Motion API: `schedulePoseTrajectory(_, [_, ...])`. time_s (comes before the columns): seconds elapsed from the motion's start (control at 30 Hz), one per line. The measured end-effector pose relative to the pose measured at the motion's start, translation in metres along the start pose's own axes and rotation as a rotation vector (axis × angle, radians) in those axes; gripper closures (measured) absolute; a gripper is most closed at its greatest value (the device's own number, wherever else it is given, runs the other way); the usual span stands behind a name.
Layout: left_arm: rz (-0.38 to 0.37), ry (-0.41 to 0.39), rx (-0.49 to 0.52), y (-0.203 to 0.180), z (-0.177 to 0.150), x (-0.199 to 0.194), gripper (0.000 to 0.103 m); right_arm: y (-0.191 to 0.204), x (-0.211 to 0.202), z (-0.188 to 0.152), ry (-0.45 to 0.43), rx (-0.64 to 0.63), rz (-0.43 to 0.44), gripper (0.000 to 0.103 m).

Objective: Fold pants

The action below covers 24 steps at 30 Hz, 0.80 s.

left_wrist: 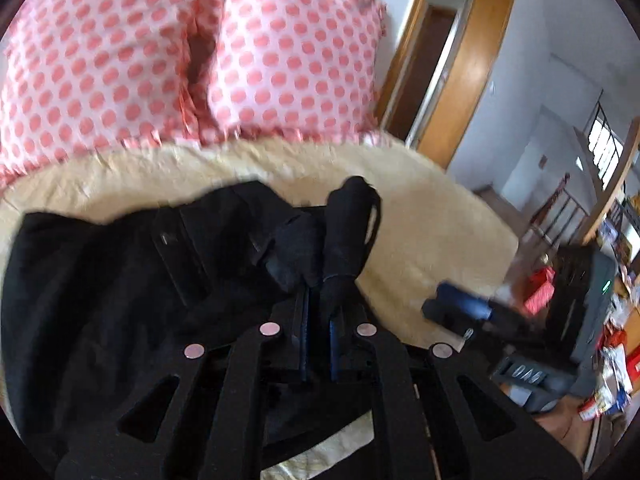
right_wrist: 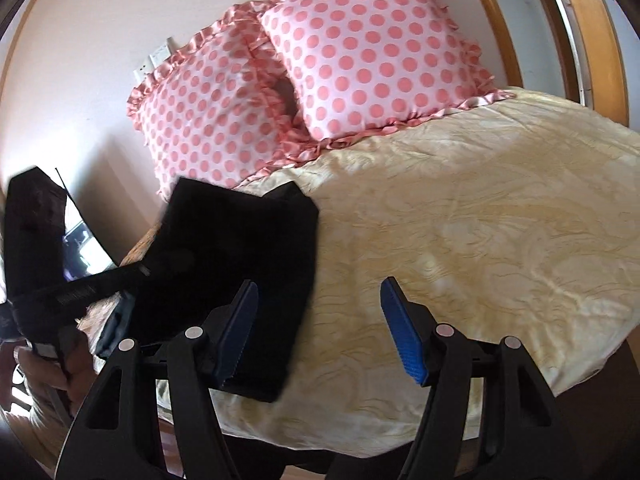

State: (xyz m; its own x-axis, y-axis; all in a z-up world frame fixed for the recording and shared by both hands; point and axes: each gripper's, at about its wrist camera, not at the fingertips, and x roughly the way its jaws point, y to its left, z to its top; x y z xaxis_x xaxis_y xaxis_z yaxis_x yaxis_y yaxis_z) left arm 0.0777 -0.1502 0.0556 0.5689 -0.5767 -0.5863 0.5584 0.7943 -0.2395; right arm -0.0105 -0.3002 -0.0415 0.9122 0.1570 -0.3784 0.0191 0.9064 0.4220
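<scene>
Left gripper (left_wrist: 320,276) clamped (right gripper (right_wrist: 320,320) agape)

I see a bed (right_wrist: 500,216) covered in a cream bedspread with a faint swirling pattern; two pink polka-dot pillows (right_wrist: 372,52) with ruffled edges lean at its head against a plain white wall (right_wrist: 100,32); wall sockets (right_wrist: 154,60) sit just above them; a wooden door frame (left_wrist: 464,80) stands beside the bed; beyond it, a barred window (left_wrist: 606,148) lets in daylight; cluttered shelves (left_wrist: 616,320) line the far side, blurred.
</scene>
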Motion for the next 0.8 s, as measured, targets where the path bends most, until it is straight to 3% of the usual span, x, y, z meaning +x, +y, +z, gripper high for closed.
schedulePoseTrajectory(0.13, [-0.016,-0.052,0.045,-0.014,-0.003,-0.017,0.096,-0.001,0.002,0.001,-0.016,-0.001,-0.011,0.032])
schedulePoseTrajectory(0.23, [-0.007,0.024,0.116,-0.029,-0.025,0.001,0.096,0.0,0.003,0.002,-0.017,-0.012,-0.033,0.032])
schedulePoseTrajectory(0.3, [-0.016,0.088,0.108,-0.027,-0.036,0.021,0.095,0.001,0.001,0.004,-0.025,-0.022,-0.049,0.032])
schedulePoseTrajectory(0.4, [-0.014,0.093,0.122,-0.027,-0.042,0.025,0.092,0.004,-0.008,0.011,-0.057,-0.044,-0.069,0.032])
schedulePoseTrajectory(0.47, [-0.045,0.092,0.121,-0.025,-0.042,0.012,0.081,0.007,-0.015,0.018,-0.086,-0.063,-0.078,0.032])
schedulePoseTrajectory(0.53, [-0.145,0.099,0.07,-0.016,-0.041,-0.007,0.039,0.014,-0.021,0.026,-0.117,-0.089,-0.068,0.032])
schedulePoseTrajectory(0.57, [-0.165,0.074,0.038,-0.008,-0.042,-0.022,0.03,0.02,-0.022,0.031,-0.131,-0.111,-0.055,0.032])
schedulePoseTrajectory(0.6, [-0.145,0.042,0.025,-0.003,-0.04,-0.033,0.021,0.026,-0.023,0.033,-0.137,-0.13,-0.042,0.032])
schedulePoseTrajectory(0.63, [-0.092,-0.013,0.024,0.006,-0.038,-0.048,0.02,0.033,-0.022,0.036,-0.14,-0.149,-0.021,0.032])
schedulePoseTrajectory(0.73, [0.143,-0.121,0.024,0.034,-0.032,-0.073,0.01,0.063,-0.005,0.037,-0.091,-0.222,0.1,0.032])
schedulePoseTrajectory(0.8, [0.268,-0.105,0.002,0.054,-0.03,-0.069,0.01,0.084,0.012,0.033,-0.037,-0.276,0.159,0.032])
